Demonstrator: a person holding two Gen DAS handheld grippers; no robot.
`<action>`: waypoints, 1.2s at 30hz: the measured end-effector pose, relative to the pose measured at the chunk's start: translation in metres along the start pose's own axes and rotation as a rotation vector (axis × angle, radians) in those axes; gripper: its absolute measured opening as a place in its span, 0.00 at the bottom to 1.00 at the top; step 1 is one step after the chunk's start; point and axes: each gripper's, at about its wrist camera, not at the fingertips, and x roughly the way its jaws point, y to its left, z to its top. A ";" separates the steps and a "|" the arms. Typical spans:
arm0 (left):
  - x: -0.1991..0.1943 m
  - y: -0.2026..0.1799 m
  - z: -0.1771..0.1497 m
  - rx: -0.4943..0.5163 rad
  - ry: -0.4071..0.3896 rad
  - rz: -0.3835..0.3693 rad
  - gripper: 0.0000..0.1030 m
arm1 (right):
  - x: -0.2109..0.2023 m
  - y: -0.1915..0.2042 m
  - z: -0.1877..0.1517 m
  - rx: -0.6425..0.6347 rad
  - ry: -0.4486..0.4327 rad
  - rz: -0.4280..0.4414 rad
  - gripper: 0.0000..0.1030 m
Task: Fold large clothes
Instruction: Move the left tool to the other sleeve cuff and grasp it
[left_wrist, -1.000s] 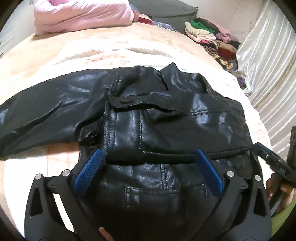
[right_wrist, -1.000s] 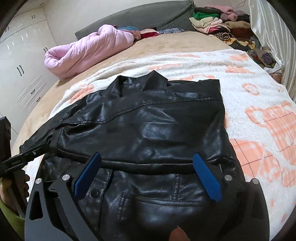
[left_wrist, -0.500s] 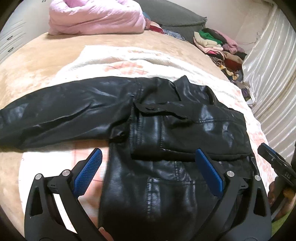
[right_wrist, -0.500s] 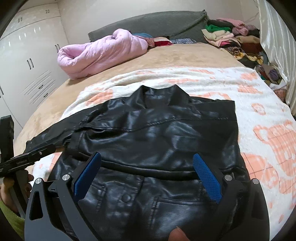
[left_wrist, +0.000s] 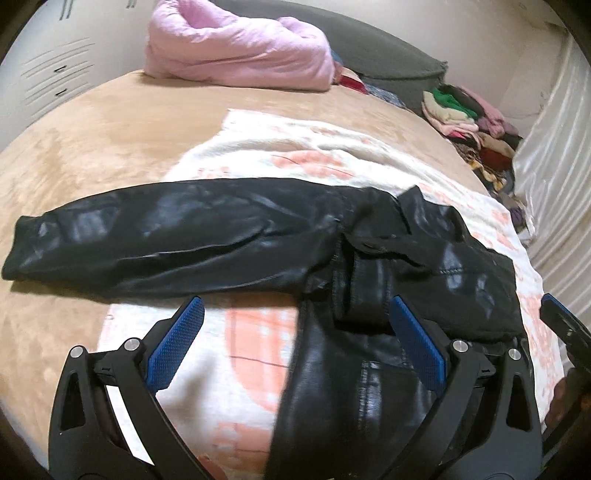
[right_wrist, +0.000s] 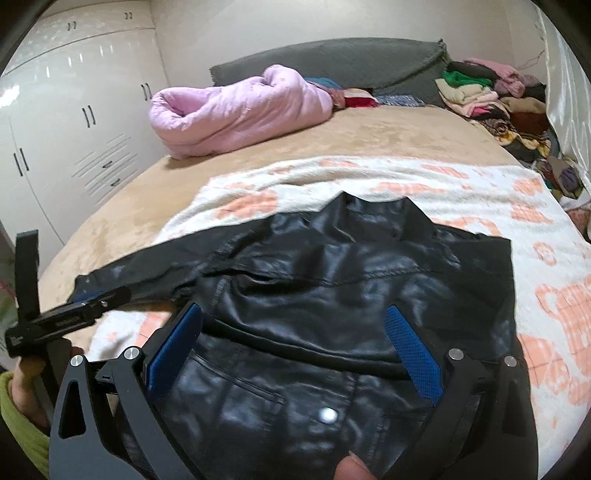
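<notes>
A black leather jacket (left_wrist: 388, 266) (right_wrist: 351, 288) lies on a white and orange blanket (left_wrist: 295, 147) (right_wrist: 535, 258) on the bed. Its right side is folded in over the body. Its left sleeve (left_wrist: 155, 236) (right_wrist: 125, 275) stretches flat to the left onto the tan bedcover. My left gripper (left_wrist: 293, 310) stands open above the jacket's left edge, below the sleeve, with nothing between its blue pads. My right gripper (right_wrist: 293, 317) is open over the jacket's lower body, holding nothing. The left gripper's body (right_wrist: 62, 317) also shows at the left of the right wrist view.
A pink quilt (left_wrist: 236, 48) (right_wrist: 236, 110) lies at the head of the bed, in front of a grey headboard (right_wrist: 332, 62). Piled clothes (left_wrist: 472, 122) (right_wrist: 495, 99) sit at the far right beside a white curtain (left_wrist: 554, 155). White wardrobes (right_wrist: 66, 122) stand at left.
Both grippers have pulled back from the jacket. The left one has swung left, so the whole left sleeve now shows. Both stayed open.
</notes>
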 end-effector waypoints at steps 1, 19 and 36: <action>-0.002 0.005 0.001 -0.015 -0.005 -0.003 0.91 | 0.001 0.005 0.002 -0.004 -0.002 0.008 0.96; -0.026 0.094 0.007 -0.230 -0.078 0.093 0.91 | 0.026 0.102 0.033 -0.164 -0.016 0.131 0.96; -0.022 0.181 -0.006 -0.466 -0.074 0.168 0.91 | 0.082 0.188 0.021 -0.324 0.078 0.239 0.96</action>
